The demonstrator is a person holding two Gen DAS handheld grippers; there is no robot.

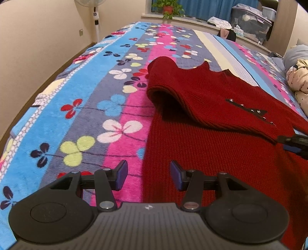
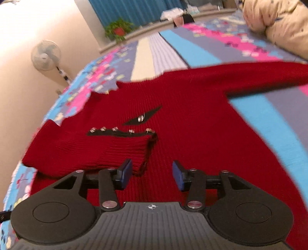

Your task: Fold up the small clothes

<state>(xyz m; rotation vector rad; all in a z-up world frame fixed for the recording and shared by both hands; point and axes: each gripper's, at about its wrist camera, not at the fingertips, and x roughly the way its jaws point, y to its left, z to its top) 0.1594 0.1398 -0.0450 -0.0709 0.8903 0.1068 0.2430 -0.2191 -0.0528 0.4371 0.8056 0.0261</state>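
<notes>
A small dark red knitted sweater (image 1: 221,138) lies flat on the bed, and it also fills the right wrist view (image 2: 192,107). Its left sleeve (image 1: 173,92) is folded across the chest; the cuff (image 2: 123,152) lies just ahead of my right gripper. Black patches with metal studs (image 2: 142,117) mark the chest. The other sleeve (image 2: 259,77) stretches out to the right. My left gripper (image 1: 149,176) is open and empty, low over the sweater's left edge. My right gripper (image 2: 152,177) is open and empty above the sweater body; its tip shows in the left wrist view (image 1: 294,143).
The bed carries a striped floral blanket (image 1: 86,107). A cream quilt and pillows (image 1: 298,80) lie at the right. A standing fan (image 1: 96,21) is by the wall. A potted plant (image 1: 168,8) and storage boxes (image 1: 250,23) stand on the far window ledge.
</notes>
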